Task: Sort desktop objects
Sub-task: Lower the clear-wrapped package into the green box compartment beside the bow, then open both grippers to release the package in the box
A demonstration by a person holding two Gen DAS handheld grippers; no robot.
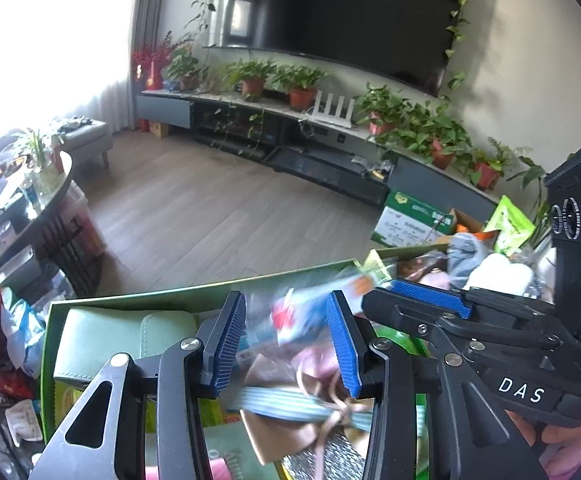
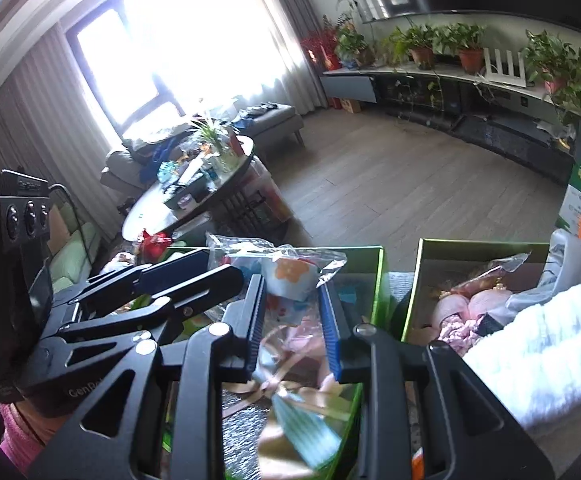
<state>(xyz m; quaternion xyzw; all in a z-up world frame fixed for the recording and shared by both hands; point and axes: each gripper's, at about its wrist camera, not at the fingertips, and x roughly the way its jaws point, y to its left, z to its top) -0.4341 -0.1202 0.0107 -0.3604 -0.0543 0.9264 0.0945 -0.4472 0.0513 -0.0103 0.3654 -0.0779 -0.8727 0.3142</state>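
A: How does the left gripper (image 1: 286, 340) stand?

B: Jaws parted, its blue ribbed pads (image 1: 226, 344) facing each other across a wide gap. Whether they press on anything is blurred in its own view.

A: And the right gripper (image 2: 292, 328)?

B: Parted as well, one blue pad (image 2: 330, 336) showing, the other finger dark. It sits just right of the left one, fingers pointing across toward it.

A: The hands?

B: A bit of the right hand (image 1: 562, 436) shows below its handle, with a pink cuff (image 2: 18, 436) behind the left gripper.
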